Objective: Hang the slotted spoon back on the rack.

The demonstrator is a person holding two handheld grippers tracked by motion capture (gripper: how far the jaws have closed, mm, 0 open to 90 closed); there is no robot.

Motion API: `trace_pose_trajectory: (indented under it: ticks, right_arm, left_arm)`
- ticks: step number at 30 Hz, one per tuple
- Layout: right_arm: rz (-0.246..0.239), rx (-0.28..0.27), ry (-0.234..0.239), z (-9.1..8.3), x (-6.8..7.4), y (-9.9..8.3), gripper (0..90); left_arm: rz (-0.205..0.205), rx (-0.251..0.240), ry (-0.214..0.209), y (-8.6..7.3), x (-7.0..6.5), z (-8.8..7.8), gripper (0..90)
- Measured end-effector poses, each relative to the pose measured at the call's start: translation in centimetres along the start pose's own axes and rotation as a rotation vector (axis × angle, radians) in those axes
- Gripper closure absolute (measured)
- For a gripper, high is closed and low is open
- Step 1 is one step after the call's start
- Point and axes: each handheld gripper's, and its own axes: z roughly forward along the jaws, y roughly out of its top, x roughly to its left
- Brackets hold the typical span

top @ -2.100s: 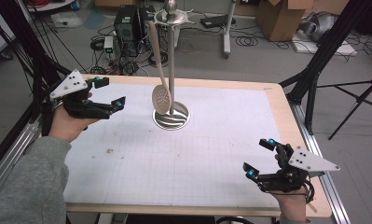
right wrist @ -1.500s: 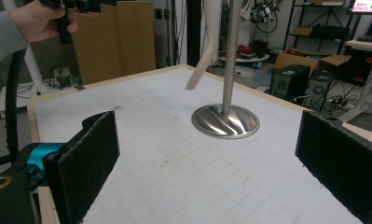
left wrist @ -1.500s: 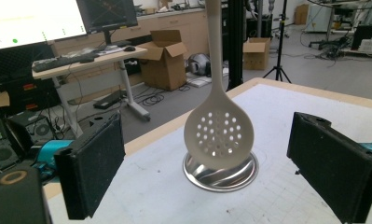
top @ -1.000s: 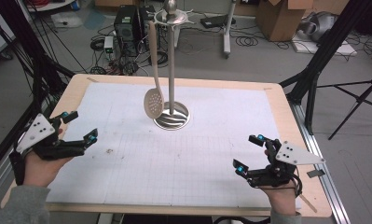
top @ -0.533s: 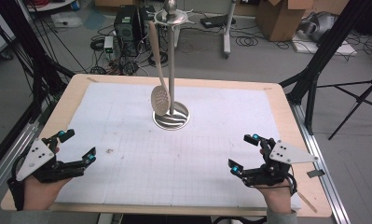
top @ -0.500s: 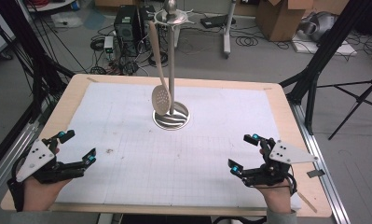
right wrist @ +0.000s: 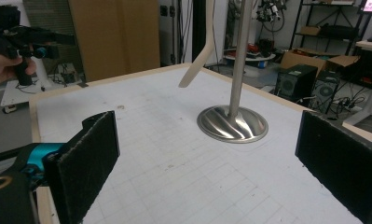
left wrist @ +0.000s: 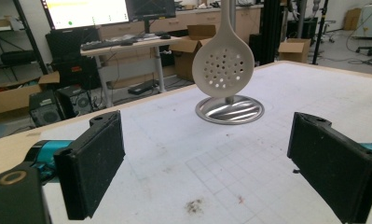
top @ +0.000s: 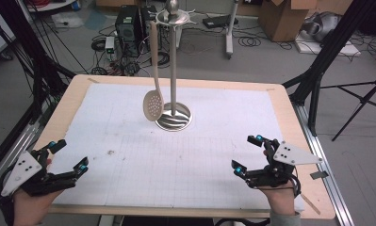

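A cream slotted spoon (top: pixel 153 96) hangs from the top ring of a metal utensil stand (top: pixel 173 61) whose round base (top: pixel 174 117) rests on the white gridded mat (top: pixel 176 155). The spoon's perforated bowl (left wrist: pixel 223 64) faces the left gripper view, above the base (left wrist: pixel 230 110). My left gripper (top: pixel 70 155) is open at the table's front left corner, holding nothing. At the front right, my right gripper (top: pixel 248 154) is open and holds nothing too. In the right gripper view the stand's pole (right wrist: pixel 238 58) and the spoon's edge (right wrist: pixel 196 65) rise ahead.
The wooden table edge (top: pixel 289 113) frames the mat. A black frame post (top: pixel 327 52) and a tripod (top: pixel 364 101) stand to the right. Computers, cables and cardboard boxes (top: pixel 282 16) lie on the floor beyond. The other hand with its gripper (right wrist: pixel 20 39) appears far left in the right gripper view.
My left gripper has drawn back from beside the stand to the front left corner of the table. The right gripper has shifted slightly. The spoon swings a little on the stand.
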Motion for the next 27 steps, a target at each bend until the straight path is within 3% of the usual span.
trace_pose_trajectory:
  ticks: [6,9,15,27]
  right_arm:
    - [0.009,0.006,-0.005,0.0,0.0,-0.1,5.0]
    - [0.001,0.004,-0.008,0.1,0.0,-0.2,4.9]
    - [0.003,0.004,-0.017,0.1,0.0,-0.2,4.9]
    - [0.031,-0.016,-0.069,-1.5,-0.6,-0.7,5.0]
  left_arm:
    - [-0.02,-0.005,0.022,-0.6,0.6,-1.5,11.2]
    - [-0.051,-0.008,0.009,-0.6,0.9,-1.8,11.0]
    - [-0.037,-0.004,0.024,-0.7,1.3,-2.1,11.0]
    - [-0.034,0.046,0.057,-2.9,2.4,-3.1,11.0]
